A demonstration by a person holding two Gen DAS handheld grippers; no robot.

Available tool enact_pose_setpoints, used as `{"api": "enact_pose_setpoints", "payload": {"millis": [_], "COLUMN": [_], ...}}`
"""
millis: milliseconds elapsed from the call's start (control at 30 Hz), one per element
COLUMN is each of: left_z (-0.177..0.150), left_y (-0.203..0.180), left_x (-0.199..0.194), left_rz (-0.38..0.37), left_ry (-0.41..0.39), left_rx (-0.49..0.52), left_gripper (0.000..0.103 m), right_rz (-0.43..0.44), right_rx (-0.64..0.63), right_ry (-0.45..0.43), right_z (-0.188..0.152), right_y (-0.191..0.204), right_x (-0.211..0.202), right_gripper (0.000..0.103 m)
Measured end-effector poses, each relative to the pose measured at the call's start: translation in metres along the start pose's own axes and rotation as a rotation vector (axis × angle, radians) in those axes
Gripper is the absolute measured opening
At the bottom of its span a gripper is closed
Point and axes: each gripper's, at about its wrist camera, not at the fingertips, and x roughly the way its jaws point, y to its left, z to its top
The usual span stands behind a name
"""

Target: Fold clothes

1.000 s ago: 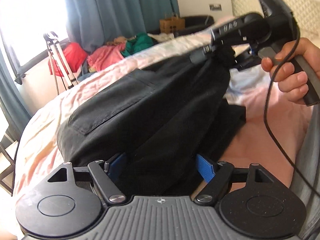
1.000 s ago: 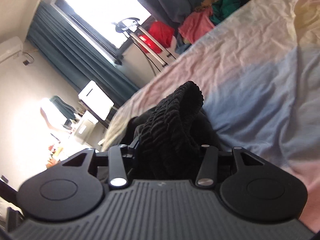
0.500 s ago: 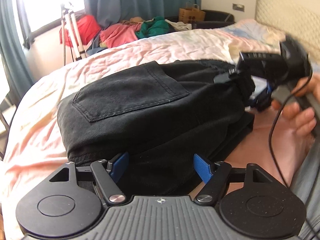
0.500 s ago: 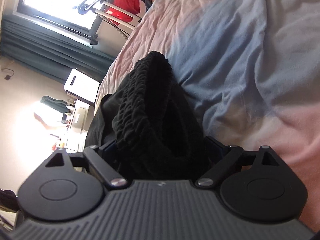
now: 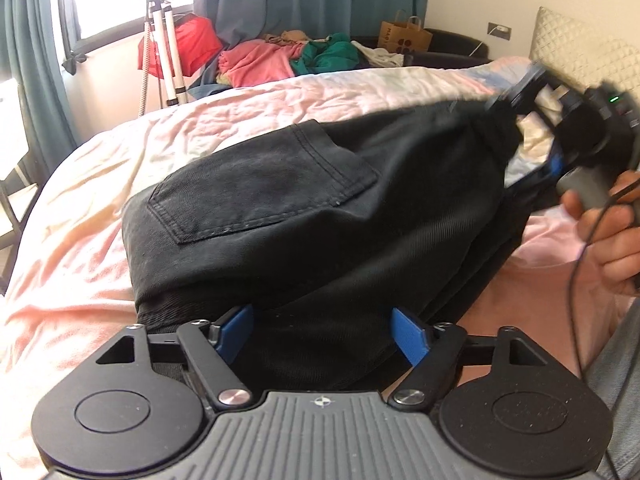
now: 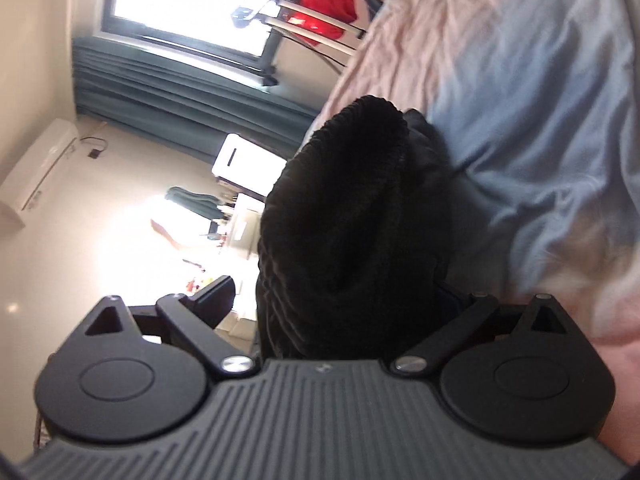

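The fold looks to be finishing: the black trousers [image 5: 304, 216] lie doubled over on the bed [image 5: 92, 184], back pocket facing up, and both hands seem to be letting the cloth go.

The left tongs [image 5: 320, 332] are opening. Their blue pads [image 5: 234, 326] straddle the near edge of the trousers, and that thick folded edge sits right between them; whether the pads press on it I cannot tell.

At the far end of the trousers the right tongs [image 6: 332, 300] are spreading wide. The bunched, ribbed waistband rises between the fingers, but the left finger [image 6: 212, 300] stands clear of it with daylight showing, so nothing is pinched there.

Next, I'd judge, both tongs need to back straight off the trousers without snagging the cloth, then press the bundle flat.
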Motion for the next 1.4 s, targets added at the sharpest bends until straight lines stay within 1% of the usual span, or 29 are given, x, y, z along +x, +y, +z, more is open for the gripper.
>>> {"api": "enact_pose_setpoints", "payload": {"millis": [100, 200, 233, 267, 367, 467, 567, 633, 667, 733, 800, 833, 867, 900, 967, 1033, 1100, 1200, 1233, 1333, 1400], "left_z": [-0.002, -0.004, -0.005, -0.006, -0.008, -0.009, -0.009, -0.010, -0.010, -0.010, -0.007, -0.006, -0.005, -0.005, -0.007, -0.011, -0.017, -0.027, -0.031, -0.038, -0.041], "left_y": [0.001, -0.005, -0.007, -0.010, -0.012, -0.012, -0.010, -0.008, -0.007, -0.003, 0.004, 0.008, 0.015, 0.023, 0.041, 0.062, 0.086, 0.127, 0.138, 0.147, 0.145], "left_x": [-0.003, -0.004, -0.004, -0.004, -0.006, -0.009, -0.013, -0.015, -0.019, -0.028, -0.040, -0.046, -0.051, -0.053, -0.054, -0.051, -0.046, -0.032, -0.029, -0.006, 0.003], "left_rz": [0.009, 0.016, 0.023, 0.029, 0.032, 0.023, 0.014, 0.004, -0.004, -0.024, -0.040, -0.048, -0.053, -0.056, -0.034, 0.017, 0.066, 0.022, -0.005, -0.102, -0.131], "left_ry": [0.004, 0.015, 0.020, 0.025, 0.022, 0.020, 0.010, -0.004, -0.016, -0.051, -0.121, -0.156, -0.190, -0.211, -0.221, -0.207, -0.188, -0.129, -0.109, -0.028, 0.006], "left_rx": [-0.018, -0.003, 0.005, 0.013, 0.013, -0.008, -0.030, -0.042, -0.051, -0.084, -0.140, -0.169, -0.216, -0.266, -0.377, -0.491, -0.635, -0.836, -0.882, -0.963, -0.984], "left_gripper": [0.079, 0.076, 0.076, 0.076, 0.076, 0.076, 0.078, 0.079, 0.080, 0.080, 0.082, 0.086, 0.087, 0.087, 0.089, 0.089, 0.090, 0.090, 0.090, 0.090, 0.090], "right_rz": [-0.036, -0.180, -0.209, -0.221, -0.234, -0.238, -0.181, -0.146, -0.154, -0.217, -0.284, -0.297, -0.302, -0.311, -0.328, -0.346, -0.363, -0.367, -0.366, -0.365, -0.366], "right_rx": [0.001, 0.042, 0.056, 0.070, 0.109, 0.079, 0.070, 0.064, 0.056, 0.028, 0.000, 0.003, 0.004, -0.011, -0.060, -0.110, -0.161, -0.168, -0.166, -0.166, -0.161], "right_ry": [-0.001, 0.047, 0.065, 0.076, 0.069, 0.055, 0.075, 0.040, 0.026, 0.025, 0.028, 0.022, 0.016, 0.008, -0.005, -0.019, -0.032, -0.032, -0.032, -0.030, -0.029], "right_z": [-0.002, -0.004, -0.005, -0.006, -0.011, -0.017, -0.015, -0.014, -0.015, -0.019, -0.023, -0.025, -0.025, -0.026, -0.028, -0.030, -0.033, -0.030, -0.030, -0.027, -0.030], "right_y": [0.001, -0.015, -0.022, -0.027, -0.036, -0.033, -0.023, -0.017, -0.014, -0.013, -0.013, -0.015, -0.014, -0.011, -0.004, 0.004, 0.011, 0.011, 0.010, 0.005, 0.007], "right_x": [0.002, 0.013, 0.017, 0.020, 0.023, 0.028, 0.034, 0.030, 0.029, 0.030, 0.031, 0.029, 0.027, 0.027, 0.027, 0.028, 0.028, 0.028, 0.027, 0.028, 0.032], "right_gripper": [0.100, 0.100, 0.100, 0.100, 0.098, 0.103, 0.103, 0.103, 0.102, 0.087, 0.077, 0.072, 0.070, 0.067, 0.063, 0.059, 0.058, 0.058, 0.058, 0.058, 0.058]}}
